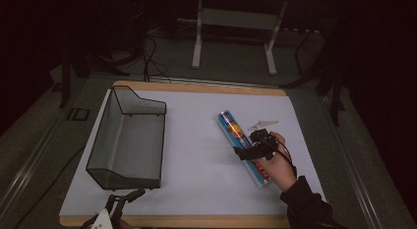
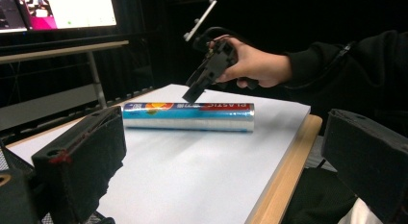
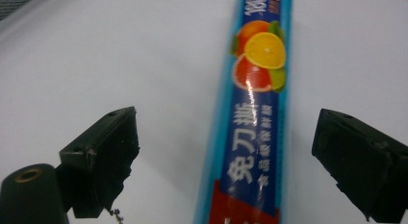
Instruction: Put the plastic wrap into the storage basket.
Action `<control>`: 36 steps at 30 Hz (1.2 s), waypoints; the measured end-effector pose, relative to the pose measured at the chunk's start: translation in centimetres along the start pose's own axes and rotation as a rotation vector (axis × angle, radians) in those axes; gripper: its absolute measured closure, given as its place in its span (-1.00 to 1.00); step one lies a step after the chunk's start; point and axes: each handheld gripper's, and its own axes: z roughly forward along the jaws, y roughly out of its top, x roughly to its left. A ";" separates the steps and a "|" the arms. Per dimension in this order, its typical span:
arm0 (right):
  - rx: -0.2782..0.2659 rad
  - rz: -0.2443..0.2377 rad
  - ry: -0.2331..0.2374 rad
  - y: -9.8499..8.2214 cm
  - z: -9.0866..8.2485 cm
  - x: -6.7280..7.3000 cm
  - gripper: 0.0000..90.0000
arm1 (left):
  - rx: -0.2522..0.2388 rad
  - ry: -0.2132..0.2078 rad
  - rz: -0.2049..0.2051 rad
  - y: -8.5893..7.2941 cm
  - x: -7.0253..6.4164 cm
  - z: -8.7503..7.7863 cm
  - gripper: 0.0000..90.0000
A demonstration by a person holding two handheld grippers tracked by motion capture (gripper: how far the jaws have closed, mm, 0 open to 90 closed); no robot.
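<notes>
1. A roll of plastic wrap (image 1: 243,148), blue with a picture of citrus fruit and a red band at one end, lies flat on the white sheet (image 1: 196,155) that covers the worktop (image 1: 206,221). In the high view it sits on the right half of the sheet and runs from about 11 o'clock to 5 o'clock.
2. The right gripper (image 1: 249,151) hangs just above the middle of the roll, held by a hand (image 1: 276,162) that comes in from 5 o'clock. In the right gripper view its black fingers (image 3: 103,156) are spread wide, one on each side of the roll (image 3: 255,123), and neither touches it.
3. In the left gripper view the roll (image 2: 188,117) lies crosswise at about 12 o'clock, with the right gripper (image 2: 192,92) tilted down just over it and not in contact.
4. The left gripper (image 1: 123,199) sits at the near edge of the worktop, at about 7 o'clock in the high view, well apart from the roll. Its fingers (image 2: 82,156) are spread and hold nothing.
5. A black wire-mesh tray (image 1: 129,140) stands on the left half of the sheet, at about 9 o'clock from the roll and well apart from it.
</notes>
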 end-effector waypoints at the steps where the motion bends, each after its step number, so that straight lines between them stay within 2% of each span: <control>1: 0.028 0.002 0.003 0.3 0.4 -0.2 -0.80 | 0.000 -0.003 -0.002 0.0 0.0 0.0 -0.94; 5: 0.083 0.023 -0.017 1.1 1.8 -0.9 -0.77 | -0.002 -0.008 -0.003 0.0 0.0 0.0 -0.94; 9: 0.175 0.064 0.007 1.7 3.1 -1.6 -0.74 | -0.001 -0.007 -0.002 0.0 0.0 0.0 -0.94; 10: 0.215 0.072 0.008 1.8 3.6 -1.7 -0.74 | 0.001 -0.008 -0.001 0.0 0.0 0.0 -0.94; 12: 0.252 0.085 -0.014 2.1 4.2 -1.9 -0.74 | 0.000 -0.009 0.000 0.0 0.0 0.0 -0.94; 14: 0.281 0.069 -0.033 2.4 4.6 -1.9 -0.74 | 0.003 -0.011 0.000 0.0 0.0 0.0 -0.94; 20: 0.381 0.138 -0.010 3.1 6.0 -2.6 -0.71 | 0.003 -0.015 -0.004 -0.1 0.1 0.0 -0.94; 23: 0.428 0.153 -0.026 3.1 6.8 -2.8 -0.68 | 0.005 -0.015 -0.002 -0.1 0.1 0.0 -0.94; 26: 0.452 0.152 -0.030 3.2 7.2 -2.8 -0.68 | 0.006 -0.016 -0.004 -0.1 0.1 0.0 -0.94; 28: 0.473 0.138 -0.026 3.3 7.4 -2.6 -0.56 | 0.008 -0.014 -0.003 -0.1 0.1 0.0 -0.95; 30: 0.480 0.137 -0.025 3.4 7.5 -2.5 -0.56 | 0.010 -0.015 -0.001 -0.1 0.1 0.1 -0.94; 31: 0.509 0.124 -0.031 3.5 7.8 -2.4 -0.46 | 0.010 -0.015 0.000 -0.1 0.1 0.1 -0.95; 36: 0.547 0.136 -0.023 3.5 8.6 -2.5 -0.43 | 0.013 -0.011 0.007 -0.1 0.0 0.1 -0.94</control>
